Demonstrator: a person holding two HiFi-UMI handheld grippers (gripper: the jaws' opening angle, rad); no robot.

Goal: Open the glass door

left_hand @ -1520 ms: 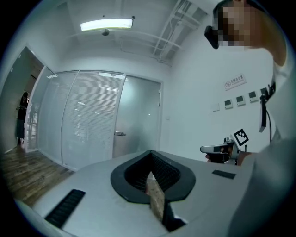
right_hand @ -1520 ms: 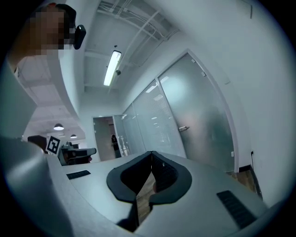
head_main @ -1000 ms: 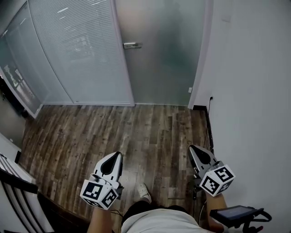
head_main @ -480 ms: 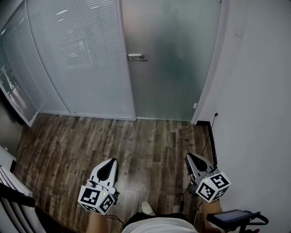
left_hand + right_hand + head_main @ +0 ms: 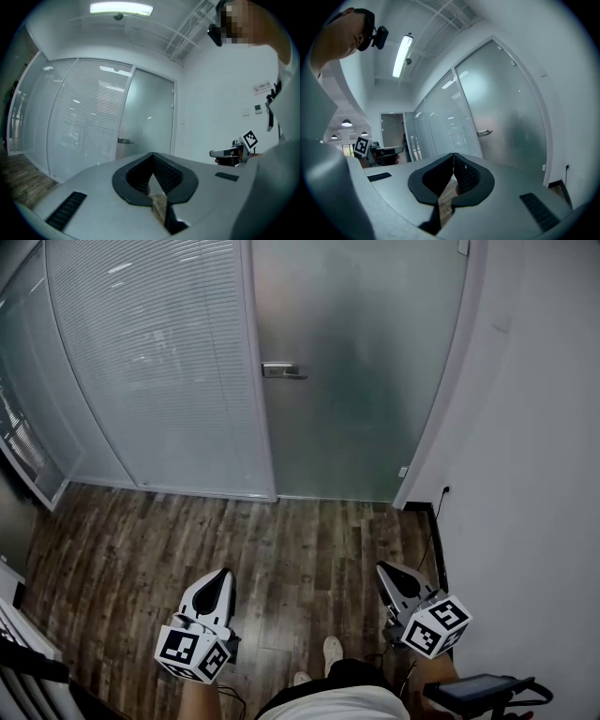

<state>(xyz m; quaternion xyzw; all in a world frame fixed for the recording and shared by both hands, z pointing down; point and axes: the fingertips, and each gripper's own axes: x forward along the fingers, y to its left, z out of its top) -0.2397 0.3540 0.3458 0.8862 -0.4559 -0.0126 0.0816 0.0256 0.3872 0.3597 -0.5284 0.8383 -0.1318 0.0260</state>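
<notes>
Upper left of the head view is a glass partition with blinds [image 5: 141,362]. That's not the target, so don't get fooled by it.

Lower left, the left gripper [image 5: 222,575] hangs over the wood floor [image 5: 281,531] with its jaws pressed together and nothing between them.

Top middle is the lever handle [image 5: 281,369], on the left edge of the frosted glass door [image 5: 366,381]. The door looks fully closed and is well apart from both grippers, so I'd say this is only the approach.

Lower right, the right gripper [image 5: 383,571] has its jaws squeezed together too and is empty. Past it is the white wall [image 5: 544,484], with a cable [image 5: 437,549] running down along its base.

What could go wrong, in my opinion:
- Neither gripper can grab that lever until its jaws spread, so arriving like this just bumps metal on the handle or the glass.
- A smooth, thin lever could slip out of a shallow pinch.
- The frosted glass hides whatever's behind the door.
- That cable is close to the right foot.
</notes>
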